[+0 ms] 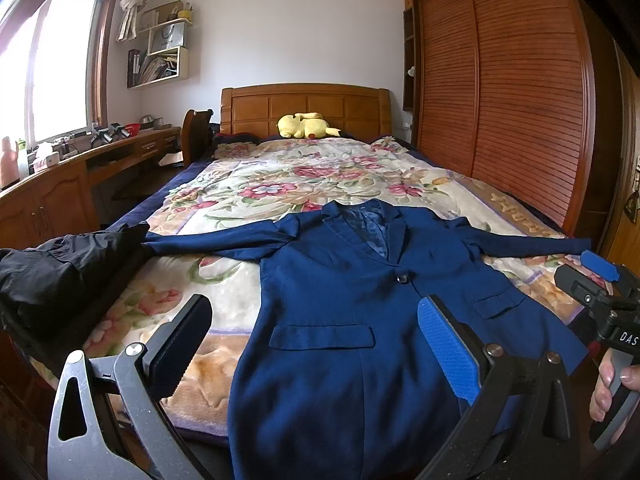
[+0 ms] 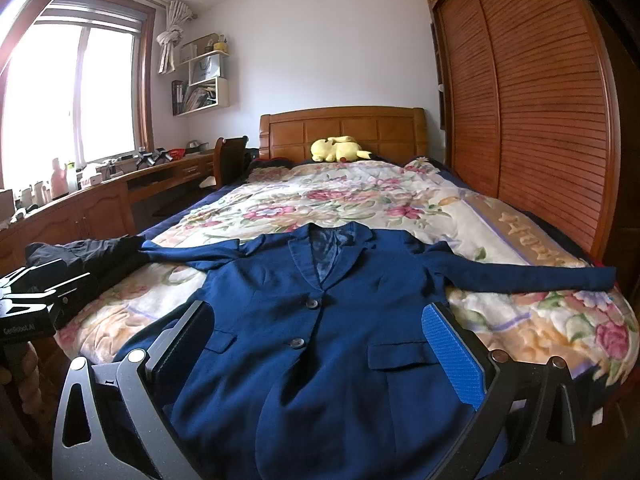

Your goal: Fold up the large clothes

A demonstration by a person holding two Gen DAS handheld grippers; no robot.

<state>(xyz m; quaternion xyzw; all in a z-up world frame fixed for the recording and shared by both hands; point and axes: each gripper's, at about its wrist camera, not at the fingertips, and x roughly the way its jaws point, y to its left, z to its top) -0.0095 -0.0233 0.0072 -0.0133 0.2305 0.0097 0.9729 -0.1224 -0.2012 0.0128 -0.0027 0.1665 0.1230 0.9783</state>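
A: Any writing you can read?

B: On the right gripper (image 1: 600,276), seen from the left wrist view, white letters "DAS" on its black body, cut off at the frame edge. On the left gripper (image 2: 48,284), seen from the right wrist view, a label that looks like "GenRobot.AI". There is gold lettering along the blanket's (image 1: 280,184) right border, too warped to read.

A: How are the hands placed?

B: A hand (image 1: 612,380) wraps the right gripper's grey handle, fingers curled, at the bed's near right corner. Both tools hover above the near edge of the bed (image 2: 400,128), pointing toward the headboard.

A: Jaws?

B: Each wrist view shows its own fingers spread wide, gripping nothing, with cloth visible between them.

A: And the garment?

B: The jacket (image 1: 340,300) lies face up on the blanket, collar toward the headboard, hem at the near edge, sleeves stretched toward the left and right edges. A black garment (image 1: 60,268) sits at the near left corner, touching the left cuff.
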